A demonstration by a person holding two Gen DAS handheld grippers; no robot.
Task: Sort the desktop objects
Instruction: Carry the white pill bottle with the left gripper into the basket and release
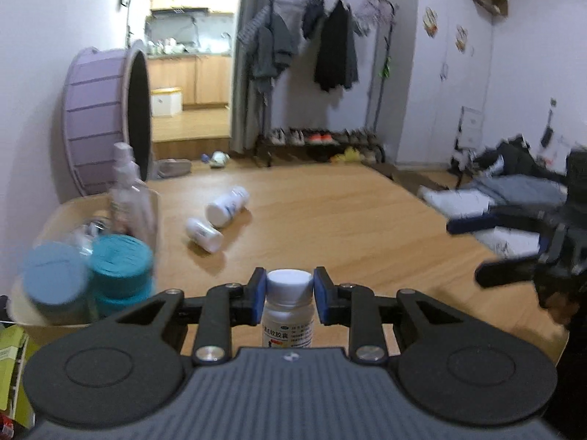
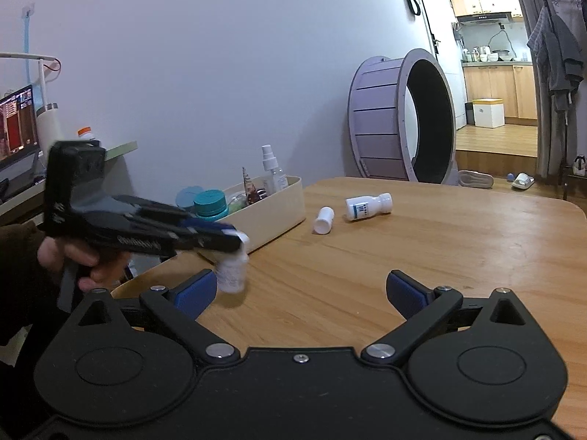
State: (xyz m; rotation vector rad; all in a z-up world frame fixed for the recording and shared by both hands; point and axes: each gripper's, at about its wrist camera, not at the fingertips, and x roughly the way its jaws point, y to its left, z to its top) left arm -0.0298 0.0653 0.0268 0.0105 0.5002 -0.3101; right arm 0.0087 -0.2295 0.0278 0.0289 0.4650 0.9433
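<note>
My left gripper is shut on the white cap of a small white pill bottle, held upright just above the wooden table. The right wrist view shows this same left gripper, blurred, with the pill bottle hanging beside the cream storage box. Two more white bottles lie on their sides further out: a small one and a larger one with a blue label. My right gripper is open over bare table; it also appears at the right edge of the left wrist view.
The cream box holds teal-lidded jars, a spray bottle and other small items. A wooden table with rounded edges carries everything. A purple wheel stands on the floor beyond. A person's hand grips the left tool.
</note>
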